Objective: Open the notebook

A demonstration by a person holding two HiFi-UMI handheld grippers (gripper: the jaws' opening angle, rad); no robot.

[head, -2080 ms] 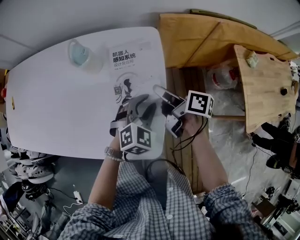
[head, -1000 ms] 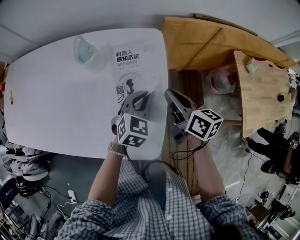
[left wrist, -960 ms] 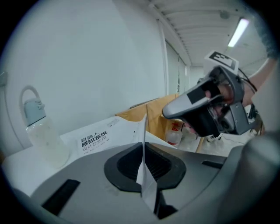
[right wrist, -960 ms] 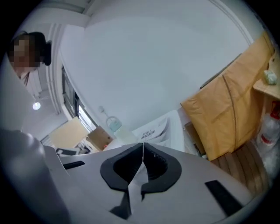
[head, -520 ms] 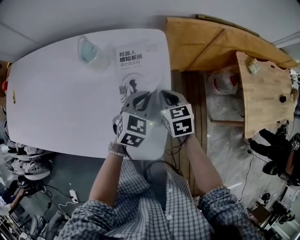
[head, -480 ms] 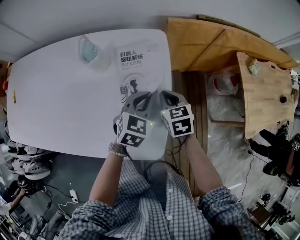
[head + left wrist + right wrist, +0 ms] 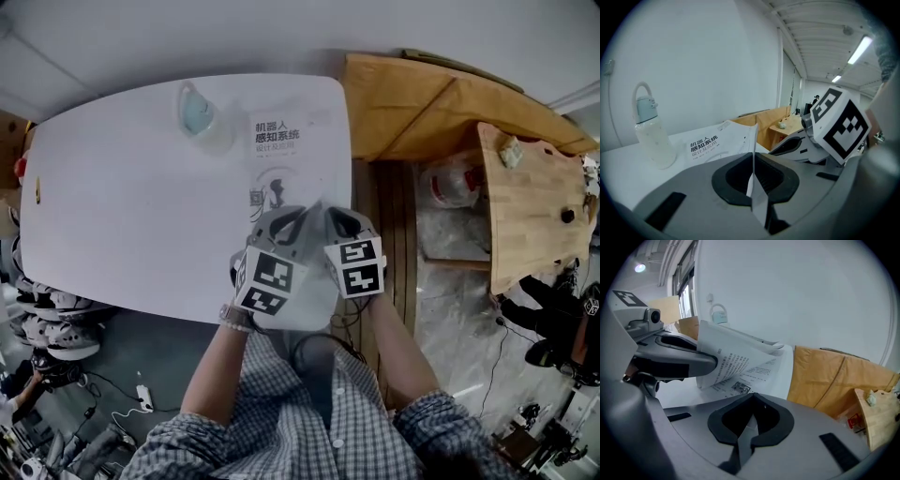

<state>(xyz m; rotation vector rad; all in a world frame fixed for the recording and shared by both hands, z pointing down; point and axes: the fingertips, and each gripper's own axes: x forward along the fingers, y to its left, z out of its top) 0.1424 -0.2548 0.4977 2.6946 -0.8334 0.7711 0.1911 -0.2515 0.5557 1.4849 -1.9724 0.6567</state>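
Observation:
The notebook (image 7: 279, 150), white with dark printed characters on its cover, lies at the right end of the white table (image 7: 122, 216). Both grippers sit side by side at its near edge. My left gripper (image 7: 286, 216) is shut on the cover (image 7: 736, 136), which stands lifted and edge-on between the pads (image 7: 753, 164). My right gripper (image 7: 339, 217) is shut on a thin sheet (image 7: 746, 423) at the near edge. In the right gripper view a printed page (image 7: 731, 362) curls upward beside the left gripper (image 7: 675, 359).
A clear water bottle (image 7: 197, 112) with a pale blue cap stands left of the notebook. Wooden panels (image 7: 422, 94) and a wooden board (image 7: 525, 187) lie right of the table, with a plastic bag (image 7: 450, 183) between them. Cables trail on the floor.
The right gripper has rolled, dropped and swung left from beside the table to sit next to the left gripper at the notebook's near edge. The left gripper has kept its place.

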